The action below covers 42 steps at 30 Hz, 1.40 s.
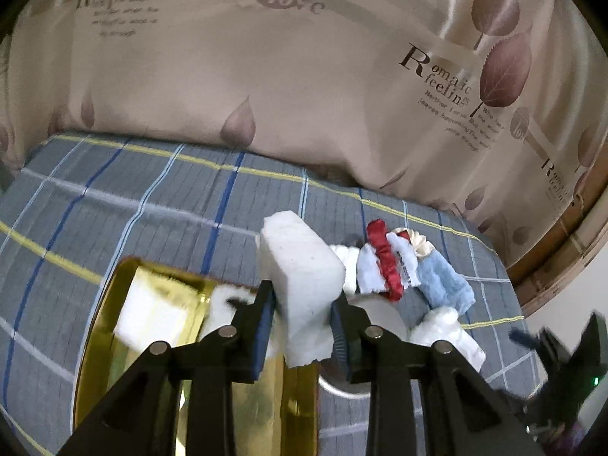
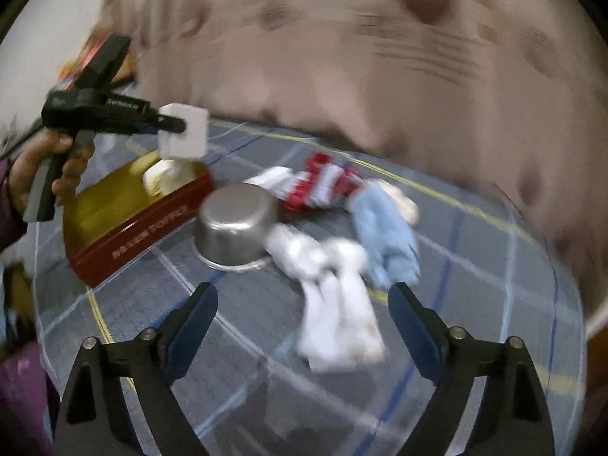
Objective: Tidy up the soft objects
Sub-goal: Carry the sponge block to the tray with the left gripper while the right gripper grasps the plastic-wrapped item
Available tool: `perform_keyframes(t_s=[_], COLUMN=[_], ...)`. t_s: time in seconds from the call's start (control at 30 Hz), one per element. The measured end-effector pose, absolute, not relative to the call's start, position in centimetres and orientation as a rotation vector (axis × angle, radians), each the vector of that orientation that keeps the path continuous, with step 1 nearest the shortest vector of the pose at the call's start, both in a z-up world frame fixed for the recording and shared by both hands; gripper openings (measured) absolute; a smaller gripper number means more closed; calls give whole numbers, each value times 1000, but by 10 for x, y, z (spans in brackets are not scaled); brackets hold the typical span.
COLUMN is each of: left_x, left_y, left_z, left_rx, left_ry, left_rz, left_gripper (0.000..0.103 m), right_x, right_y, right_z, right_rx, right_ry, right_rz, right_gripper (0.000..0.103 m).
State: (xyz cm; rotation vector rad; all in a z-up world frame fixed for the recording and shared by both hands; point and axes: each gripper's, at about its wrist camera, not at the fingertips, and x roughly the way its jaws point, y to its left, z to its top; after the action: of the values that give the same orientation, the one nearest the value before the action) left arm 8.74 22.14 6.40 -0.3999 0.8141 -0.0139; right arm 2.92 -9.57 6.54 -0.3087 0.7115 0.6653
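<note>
Left gripper [image 1: 302, 313] clamps white foam block [image 1: 304, 266], porous, squared, above gold-lined red tin [image 2: 114, 224] on plaid bed. Right gripper [image 2: 304, 315] wide apart, empty, over white sock [image 2: 334, 323]. Upturned steel bowl [image 2: 235, 224] beside tin; fuzzy blue cloth [image 2: 387, 235] beyond bowl.

Curtain [image 1: 304, 87] bore "love" in round emblem, upper centre; "Romantic feeling" with small unreadable lines beneath, right side; same print blurred upper left. Red tin [image 2: 144, 224] side carried gold lettering ending "TOFFEE", first word blurred.
</note>
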Motion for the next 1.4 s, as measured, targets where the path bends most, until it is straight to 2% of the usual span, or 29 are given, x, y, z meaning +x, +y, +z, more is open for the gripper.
perform_keyframes(t_s=[0.23,0.57,0.63,0.67,0.7,0.8,0.9,1.1,1.27,1.4], left_x=[62,42,40,39,39,37,32,25,19,13], left_y=[229,228,227,226,226,228,231,241,244,247], left_z=[63,66,66,66,66,65,65,62,61,57], left_rx=[-446,-458,-458,-456,-455,-463,-472,-491,-493,-512], left_ry=[811,826,828,832,832,834,828,820,823,836], left_rz=[-44,-79,-86,-89,-87,-87,-79,-65,-53,-55], left_gripper=[30,30,31,31,31,31,31,31,31,31], right_x=[64,94,101,102,103,111,105,89,66,43], right_y=[-22,15,18,19,20,25,23,-12,-40,-46], right_z=[49,16,12,10,7,-5,3,56,76,83], right_rx=[-687,-974,-998,-1004,-1014,-1044,-1008,-651,-354,-243], right_ry=[805,884,912,918,927,1000,966,867,810,778], right_rz=[810,836,842,843,845,820,819,812,805,818], right_gripper=[77,76,67,54,35,31,31,31,31,31])
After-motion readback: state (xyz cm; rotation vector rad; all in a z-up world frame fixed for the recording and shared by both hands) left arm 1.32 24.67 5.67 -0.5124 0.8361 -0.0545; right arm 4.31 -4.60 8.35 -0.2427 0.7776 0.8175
